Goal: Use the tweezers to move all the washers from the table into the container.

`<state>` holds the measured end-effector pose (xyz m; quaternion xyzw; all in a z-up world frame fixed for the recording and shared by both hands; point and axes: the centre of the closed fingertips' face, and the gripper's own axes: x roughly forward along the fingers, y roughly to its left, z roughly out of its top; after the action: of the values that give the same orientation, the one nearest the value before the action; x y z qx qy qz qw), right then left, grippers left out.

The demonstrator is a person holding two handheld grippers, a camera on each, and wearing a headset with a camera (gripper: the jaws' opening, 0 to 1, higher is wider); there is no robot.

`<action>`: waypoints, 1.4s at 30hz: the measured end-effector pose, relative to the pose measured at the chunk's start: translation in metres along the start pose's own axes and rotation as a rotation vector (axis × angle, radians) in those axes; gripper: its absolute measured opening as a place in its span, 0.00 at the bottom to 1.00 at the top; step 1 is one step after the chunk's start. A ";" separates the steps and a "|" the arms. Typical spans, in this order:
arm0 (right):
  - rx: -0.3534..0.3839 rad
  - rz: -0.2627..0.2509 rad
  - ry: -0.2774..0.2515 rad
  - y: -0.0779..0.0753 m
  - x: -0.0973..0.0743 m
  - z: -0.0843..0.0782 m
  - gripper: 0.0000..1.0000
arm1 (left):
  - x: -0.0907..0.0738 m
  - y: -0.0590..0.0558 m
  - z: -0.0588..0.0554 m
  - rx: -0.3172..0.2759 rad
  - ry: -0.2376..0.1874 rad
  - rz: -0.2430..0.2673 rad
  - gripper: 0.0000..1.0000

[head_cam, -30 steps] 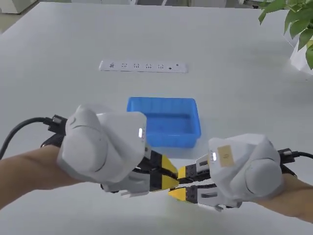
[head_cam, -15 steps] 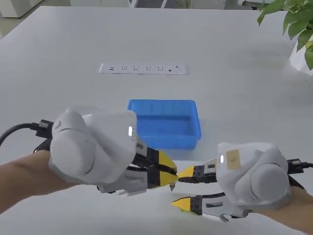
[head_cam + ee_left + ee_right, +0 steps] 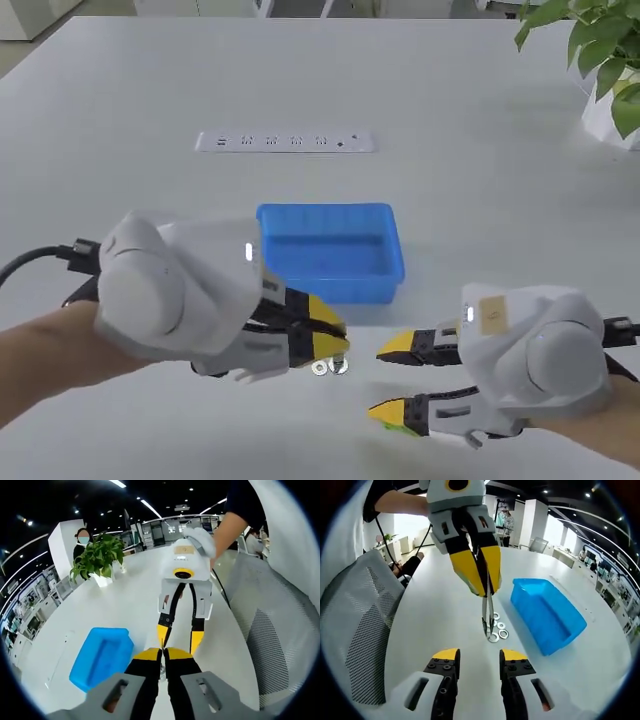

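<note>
Blue container [image 3: 330,290] noted on table [image 3: 480,170]. Washers [image 3: 497,627] seen clustered on table just beside container's near long wall, outside it. Tweezers [image 3: 486,611] found clamped in left gripper [image 3: 481,582], jaws pressed together on them. Tweezer tips pointed down among washers; contact could not be told. Right gripper [image 3: 381,380] recorded near container's near right corner, jaws parted, nothing between them. Power strip [image 3: 285,142] noted beyond container's far side, well apart.

White-shelled left gripper [image 3: 338,346] and right gripper [image 3: 377,381], yellow-and-black jaws, black cables [image 3: 30,265].
</note>
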<state>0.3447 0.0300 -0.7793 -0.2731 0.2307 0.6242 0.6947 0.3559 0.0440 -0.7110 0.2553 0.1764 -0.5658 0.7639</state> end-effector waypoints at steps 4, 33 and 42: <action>-0.022 0.015 0.004 0.004 0.001 0.002 0.32 | 0.002 -0.001 0.001 0.003 -0.001 -0.003 0.06; -0.007 0.012 -0.057 -0.014 0.018 0.028 0.31 | 0.005 -0.003 0.000 -0.044 -0.004 -0.044 0.06; -0.055 0.085 -0.015 -0.008 0.029 0.024 0.22 | 0.006 -0.006 0.000 -0.031 0.005 -0.060 0.07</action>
<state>0.3551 0.0672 -0.7798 -0.2773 0.2200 0.6613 0.6613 0.3515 0.0382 -0.7159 0.2395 0.1948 -0.5849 0.7501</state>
